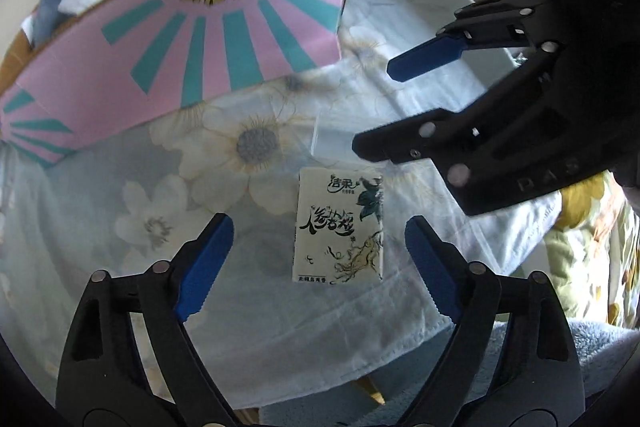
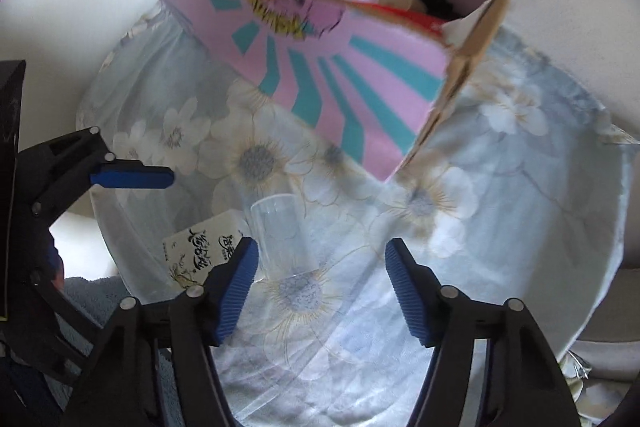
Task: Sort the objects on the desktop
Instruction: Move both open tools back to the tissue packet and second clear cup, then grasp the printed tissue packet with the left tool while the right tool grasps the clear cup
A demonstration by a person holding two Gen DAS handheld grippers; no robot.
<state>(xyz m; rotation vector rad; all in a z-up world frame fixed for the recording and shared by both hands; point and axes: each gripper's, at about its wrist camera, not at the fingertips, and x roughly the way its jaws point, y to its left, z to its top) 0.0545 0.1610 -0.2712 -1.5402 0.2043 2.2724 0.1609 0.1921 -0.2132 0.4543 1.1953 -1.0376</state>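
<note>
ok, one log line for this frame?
left gripper: open, over tissue pack | right gripper: open, at clear cup | box: part-filled

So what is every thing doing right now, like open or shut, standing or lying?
Left gripper: jaws open, empty.
Right gripper: jaws open, empty.
Tissue pack: lying flat on the floral cloth.
Clear plastic cup: lying on its side, empty.
Pink cardboard box: open-topped, holding things.
</note>
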